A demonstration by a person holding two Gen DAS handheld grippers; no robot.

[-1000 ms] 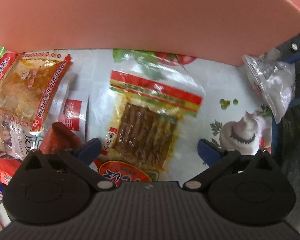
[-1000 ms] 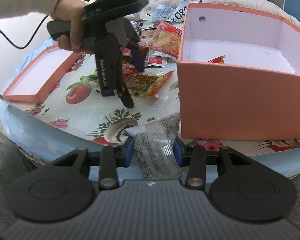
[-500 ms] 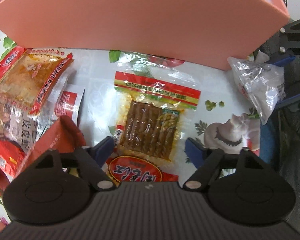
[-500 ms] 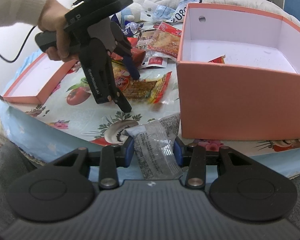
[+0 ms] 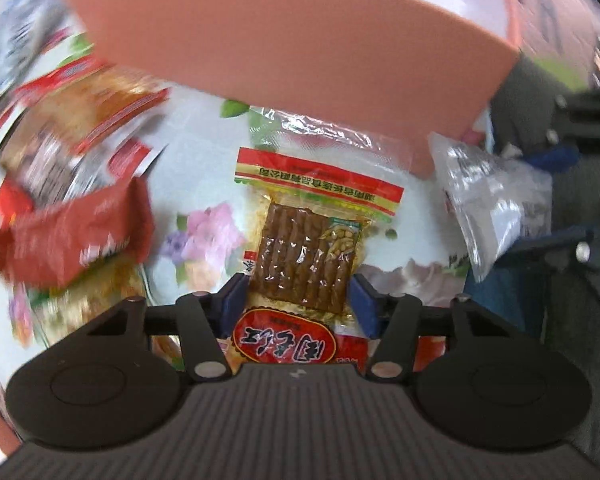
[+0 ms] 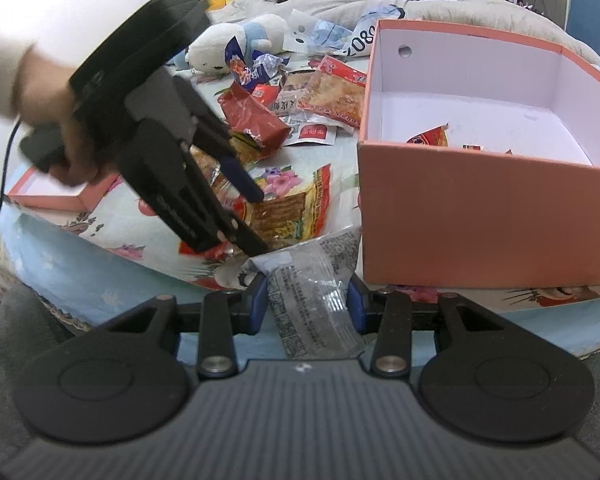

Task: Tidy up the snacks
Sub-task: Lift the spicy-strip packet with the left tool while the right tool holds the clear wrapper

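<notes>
My left gripper is shut on a clear snack packet with brown strips and a red-yellow band, holding its near end in front of the salmon box. In the right wrist view the left gripper holds that packet left of the box. My right gripper is shut on a clear grey printed packet at the table's near edge; this packet shows in the left wrist view too. A few red packets lie inside the box.
Several loose snack packets lie on the floral tablecloth behind the left gripper. A red packet lies left of the held one. The box lid lies at the far left. A plush toy sits at the back.
My left gripper has closed on the brown-strip packet and pulled back with it toward the table's near edge. The right gripper has stayed still with its clear packet.
</notes>
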